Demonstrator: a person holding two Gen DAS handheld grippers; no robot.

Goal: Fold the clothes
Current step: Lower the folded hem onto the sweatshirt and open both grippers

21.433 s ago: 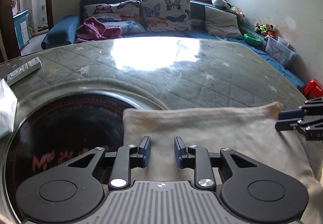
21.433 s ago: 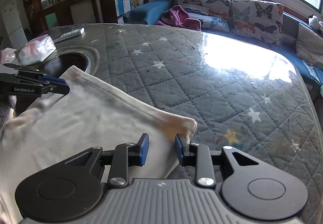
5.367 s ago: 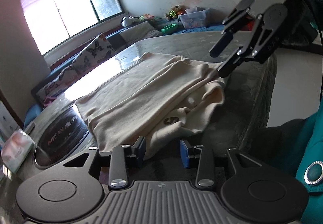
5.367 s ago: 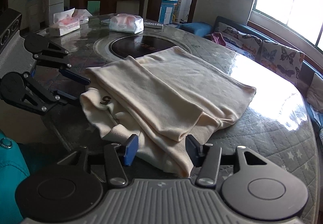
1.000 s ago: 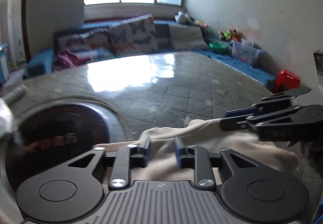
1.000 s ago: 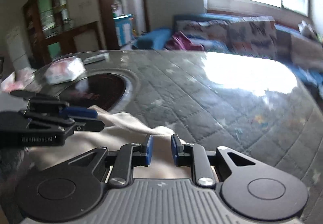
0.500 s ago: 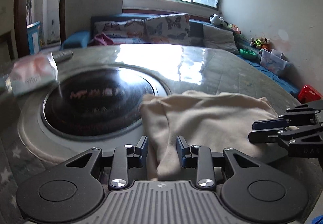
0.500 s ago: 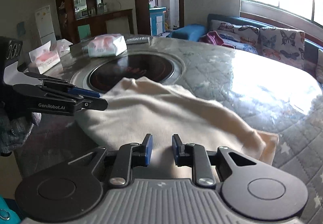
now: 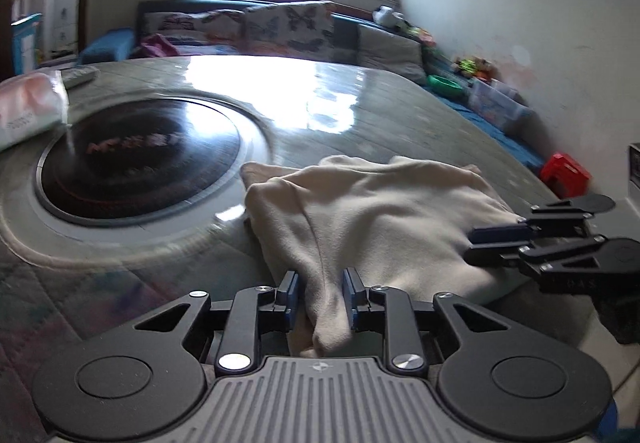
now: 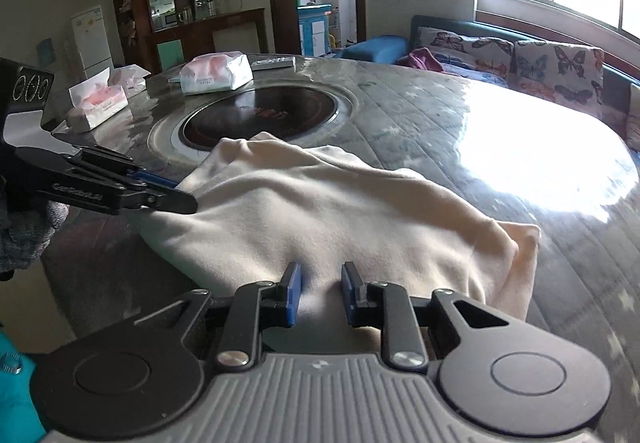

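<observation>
A cream garment [image 9: 384,219] lies folded in a thick bundle on the round table, next to the dark inset hob; it also shows in the right wrist view [image 10: 328,219]. My left gripper [image 9: 320,293] is at the bundle's near left edge, jaws partly open with a fold of cloth between them. My right gripper [image 10: 320,293] is at the near right edge, jaws partly open over the cloth. Each gripper shows in the other's view, the right one [image 9: 496,243] and the left one [image 10: 176,199], lying at the garment's edges.
The table [image 10: 440,111] has a quilted cover under glass and a round black hob [image 10: 260,115]. Tissue packs [image 10: 216,73] and a remote sit at its far side. A sofa with butterfly cushions [image 10: 520,55] stands beyond. A red stool [image 9: 564,175] is on the floor.
Both grippers pulled back toward the near table edge, and their jaws have widened slightly. The garment has settled into a folded bundle on the table.
</observation>
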